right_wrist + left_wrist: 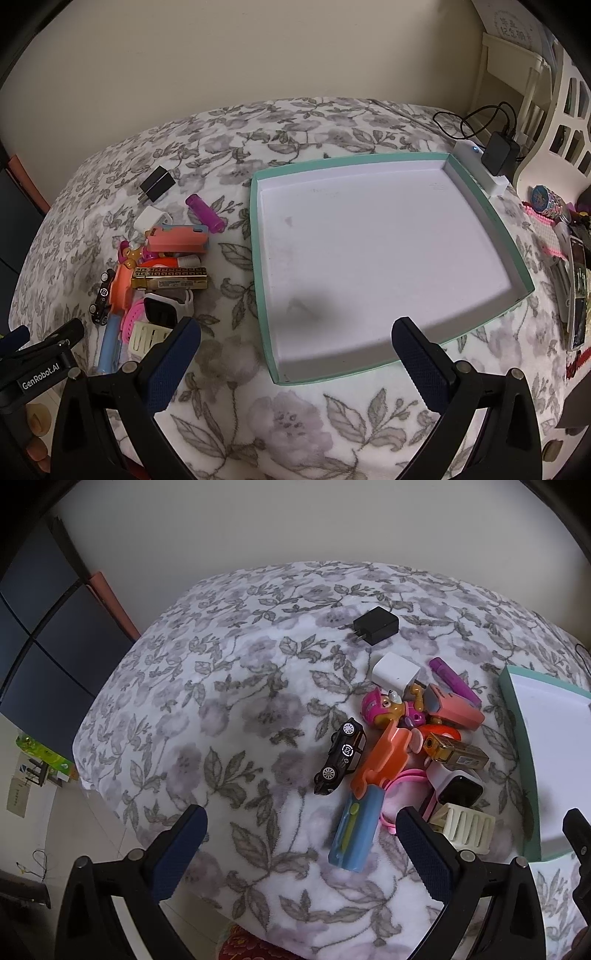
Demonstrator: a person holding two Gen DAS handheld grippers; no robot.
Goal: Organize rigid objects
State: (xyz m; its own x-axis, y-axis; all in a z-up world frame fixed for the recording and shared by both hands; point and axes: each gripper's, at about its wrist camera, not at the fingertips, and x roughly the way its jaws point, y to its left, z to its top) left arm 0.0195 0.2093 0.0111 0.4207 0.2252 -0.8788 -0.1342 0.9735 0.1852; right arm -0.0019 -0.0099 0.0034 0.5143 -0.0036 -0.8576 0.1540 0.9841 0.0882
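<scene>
Both grippers hover with fingers spread wide, holding nothing: the left gripper (303, 834) above the toy pile (402, 746), the right gripper (295, 343) over the near edge of the teal tray (258, 258). The pile lies on the floral blanket (280, 417) just left of the tray; a black charger (376, 625) sits beyond the pile.

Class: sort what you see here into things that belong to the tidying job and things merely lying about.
Belong: toy car, black charger, white charger, purple tube, blue case, empty teal tray.

Lying about: power strip, cable, floral blanket.
</scene>
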